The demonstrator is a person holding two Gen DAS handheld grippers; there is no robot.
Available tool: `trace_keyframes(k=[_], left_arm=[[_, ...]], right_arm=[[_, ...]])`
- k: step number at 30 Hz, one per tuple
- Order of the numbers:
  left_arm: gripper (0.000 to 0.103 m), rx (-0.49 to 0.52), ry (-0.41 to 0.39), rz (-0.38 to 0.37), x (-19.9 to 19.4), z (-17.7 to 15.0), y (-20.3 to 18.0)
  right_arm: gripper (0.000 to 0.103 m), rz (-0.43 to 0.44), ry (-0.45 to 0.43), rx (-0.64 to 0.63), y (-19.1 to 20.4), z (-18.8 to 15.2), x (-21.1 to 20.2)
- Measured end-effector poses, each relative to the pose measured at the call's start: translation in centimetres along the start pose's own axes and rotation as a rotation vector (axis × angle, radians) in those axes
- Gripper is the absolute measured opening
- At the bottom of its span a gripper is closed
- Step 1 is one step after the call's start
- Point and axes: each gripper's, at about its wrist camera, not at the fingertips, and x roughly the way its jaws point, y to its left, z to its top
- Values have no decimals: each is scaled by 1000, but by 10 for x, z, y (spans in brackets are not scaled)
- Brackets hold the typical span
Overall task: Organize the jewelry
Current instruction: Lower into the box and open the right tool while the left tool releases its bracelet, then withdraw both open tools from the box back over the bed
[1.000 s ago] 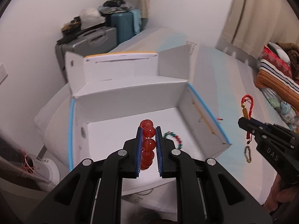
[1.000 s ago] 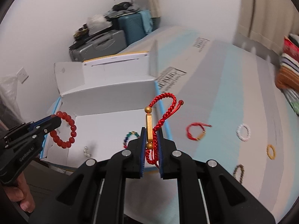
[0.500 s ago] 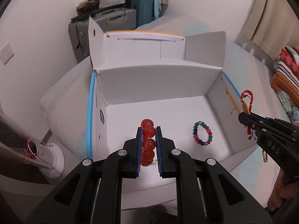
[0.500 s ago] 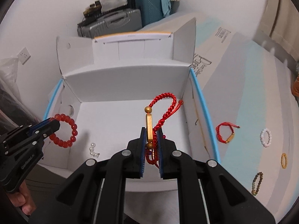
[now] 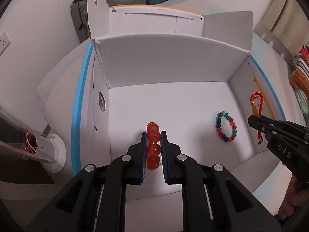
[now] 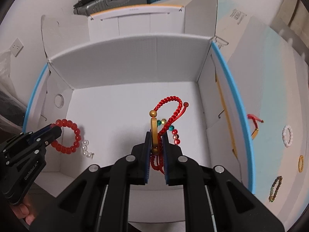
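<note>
1. Since the earlier frames, both grippers have been brought lower and nearer the white box (image 5: 173, 63), whose floor now fills most of each view.
2. The left gripper (image 5: 153, 141) is seen with its fingers (image 5: 143, 150) closed on the red bead bracelet (image 5: 153, 147); in the right wrist view that bracelet (image 6: 67, 137) is seen hanging as a loop from the left gripper (image 6: 55, 130) over the left part of the box floor.
3. The right gripper (image 6: 156, 141) is shown with its fingers (image 6: 147, 150) closed on the red cord bracelet (image 6: 170, 108), gripped at its gold bar; the cord loop is held up beyond the fingertips.
4. In the left wrist view the right gripper (image 5: 253, 120) is seen at the right wall of the box, with the cord bracelet (image 5: 256, 104) standing above it.
5. A multicoloured bead bracelet (image 5: 226, 126) is seen lying flat on the box floor, right of centre.
6. A small string of clear beads (image 6: 87, 148) is seen on the floor, just right of the hanging red loop.
7. Outside the box, on the bed (image 6: 270, 96) to the right, another red cord bracelet (image 6: 255, 125), a white bracelet (image 6: 287, 136), a gold ring-shaped piece (image 6: 300, 163) and a dark bead bracelet (image 6: 276, 188) are laid apart.
</note>
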Motion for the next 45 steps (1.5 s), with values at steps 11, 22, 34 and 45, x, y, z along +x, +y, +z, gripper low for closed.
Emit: trace_keyframes(k=[11, 22, 34, 45], left_arm=[[13, -6, 17, 17, 9, -3, 0], [54, 15, -68, 57, -11, -2, -5], [84, 21, -148, 85, -31, -4, -11], [97, 26, -188, 90, -45, -7, -26]], right_arm=[[13, -9, 21, 14, 1, -7, 11], [56, -8, -30, 23, 0, -11, 1], [84, -8, -119, 5, -4, -15, -27], [90, -3, -153, 29, -18, -21, -51]])
